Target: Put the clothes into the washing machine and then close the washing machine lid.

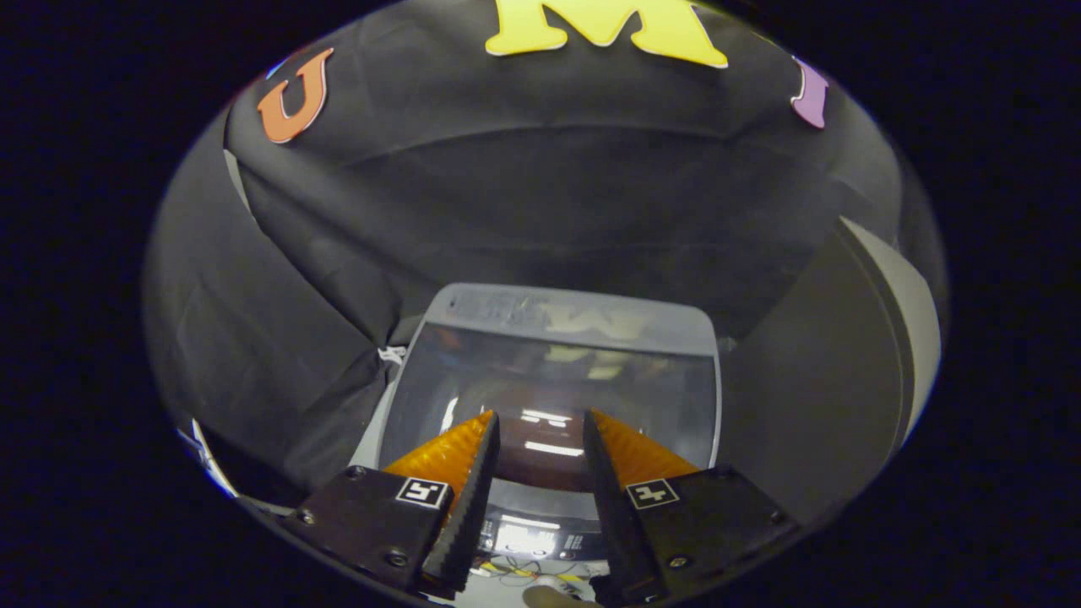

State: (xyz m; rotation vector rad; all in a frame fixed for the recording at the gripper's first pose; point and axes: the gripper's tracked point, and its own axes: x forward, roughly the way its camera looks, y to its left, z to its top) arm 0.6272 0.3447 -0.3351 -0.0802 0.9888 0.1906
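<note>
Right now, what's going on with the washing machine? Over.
Claw open, holding nothing. Washing machine lid down, just beyond the fingers. No clothes seen. Nothing in the way.

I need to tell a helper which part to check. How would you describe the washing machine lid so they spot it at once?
Against the black cloth wall stands a white washing machine. Its lid is the dark glossy pane lying flat on top, just beyond the open gripper. Its pale grey band along the far edge and mirror-like reflections set it apart.

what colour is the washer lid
Dark, see-through and glossy with a pale grey rim; gripper view, the lid lies beyond the open gripper.
</note>
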